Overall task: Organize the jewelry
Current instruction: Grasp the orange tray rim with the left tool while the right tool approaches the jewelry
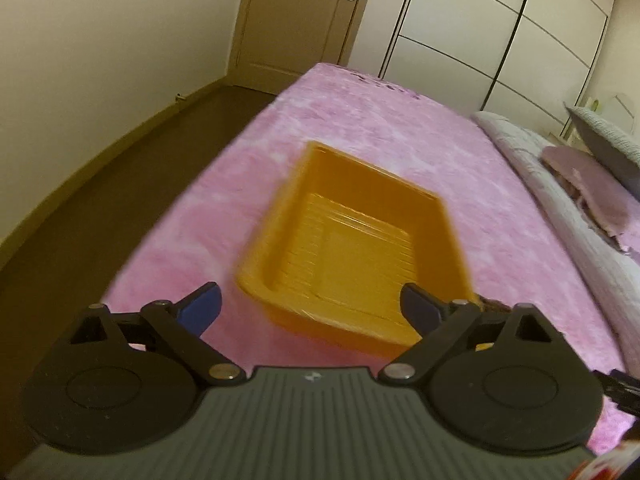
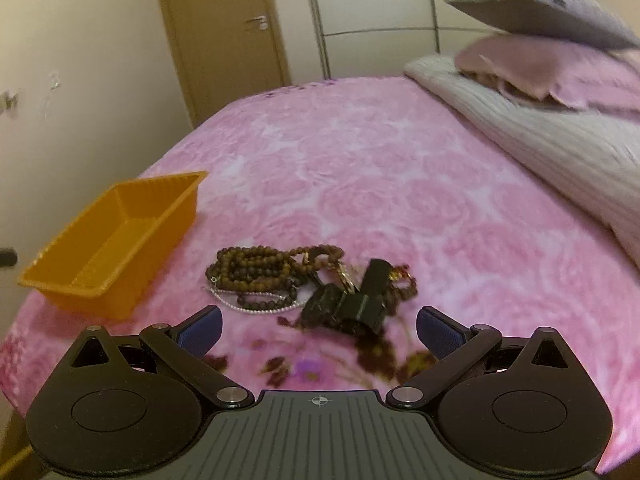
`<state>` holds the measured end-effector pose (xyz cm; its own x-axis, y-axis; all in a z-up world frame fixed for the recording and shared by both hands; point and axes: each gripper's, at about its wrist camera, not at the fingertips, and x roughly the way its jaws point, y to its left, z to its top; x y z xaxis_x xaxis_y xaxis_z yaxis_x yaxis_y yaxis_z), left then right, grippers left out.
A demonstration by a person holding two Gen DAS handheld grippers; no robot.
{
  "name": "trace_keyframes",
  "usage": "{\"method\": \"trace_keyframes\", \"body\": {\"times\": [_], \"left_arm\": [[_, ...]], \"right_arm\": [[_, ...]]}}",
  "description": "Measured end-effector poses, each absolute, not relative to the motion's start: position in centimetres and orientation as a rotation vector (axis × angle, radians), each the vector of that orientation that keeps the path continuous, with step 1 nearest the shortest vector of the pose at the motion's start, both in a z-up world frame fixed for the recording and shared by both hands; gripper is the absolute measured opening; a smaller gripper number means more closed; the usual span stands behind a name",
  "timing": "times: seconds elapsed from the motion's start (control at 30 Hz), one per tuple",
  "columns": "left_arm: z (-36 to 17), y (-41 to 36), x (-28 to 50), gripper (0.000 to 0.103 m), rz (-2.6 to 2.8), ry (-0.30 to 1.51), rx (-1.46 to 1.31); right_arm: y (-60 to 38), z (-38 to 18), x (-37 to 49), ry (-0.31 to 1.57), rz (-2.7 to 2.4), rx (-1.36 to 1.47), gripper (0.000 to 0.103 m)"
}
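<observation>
Jewelry pile (image 2: 304,284) sits on the pink bed (image 2: 400,184), just right of the empty orange tray (image 2: 120,236). Brown bead strands, a thin pearl chain (image 2: 256,307) and a chunky black piece (image 2: 352,304) lie tangled together. Right hand-held gripper (image 2: 318,330) wide open, holding nothing, pile just ahead. Left hand-held gripper (image 1: 310,306) also wide open and empty, over the tray's near rim. Beads look light, floppy, likely to snag; best pinched where the strands bunch, not on the thin chain

Black gripper (image 2: 318,326), blue pads (image 2: 200,330), ribbed body
</observation>
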<state>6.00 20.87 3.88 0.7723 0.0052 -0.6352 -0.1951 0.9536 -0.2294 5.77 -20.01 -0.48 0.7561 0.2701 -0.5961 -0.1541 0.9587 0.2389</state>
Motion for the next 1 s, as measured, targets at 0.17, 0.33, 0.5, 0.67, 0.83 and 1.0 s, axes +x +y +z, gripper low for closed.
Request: {"method": "trace_keyframes", "body": {"times": [0.17,0.33,0.5,0.67,0.83,1.0], "left_arm": [[1.6,23.5,9.5,0.075,0.043,0.715,-0.235],[-0.9,24.8,12.1,0.054,-0.019,0.779,-0.267],[-2.0,24.7,13.2,0.036,-0.043,0.818,-0.287],[-2.3,24.2,13.9,0.024,-0.029,0.857,-0.261],[-1.2,23.8,13.5,0.018,0.002,0.869,-0.215],[-0.5,23.0,13.4,0.003,0.002,0.888,-0.178]], "right_arm": [[-19.9,-1.5,7.3,0.718,0.203,0.247,0.103],[-19.3,-2.1,8.5,0.746,0.173,0.219,0.103],[-18.7,-2.8,9.2,0.748,0.155,0.201,0.103],[-18.5,-3.7,10.0,0.774,0.154,0.232,0.103],[-18.8,-3.8,10.1,0.774,0.158,0.244,0.103],[-20.1,-3.9,9.8,0.768,0.145,0.279,0.103]]}}
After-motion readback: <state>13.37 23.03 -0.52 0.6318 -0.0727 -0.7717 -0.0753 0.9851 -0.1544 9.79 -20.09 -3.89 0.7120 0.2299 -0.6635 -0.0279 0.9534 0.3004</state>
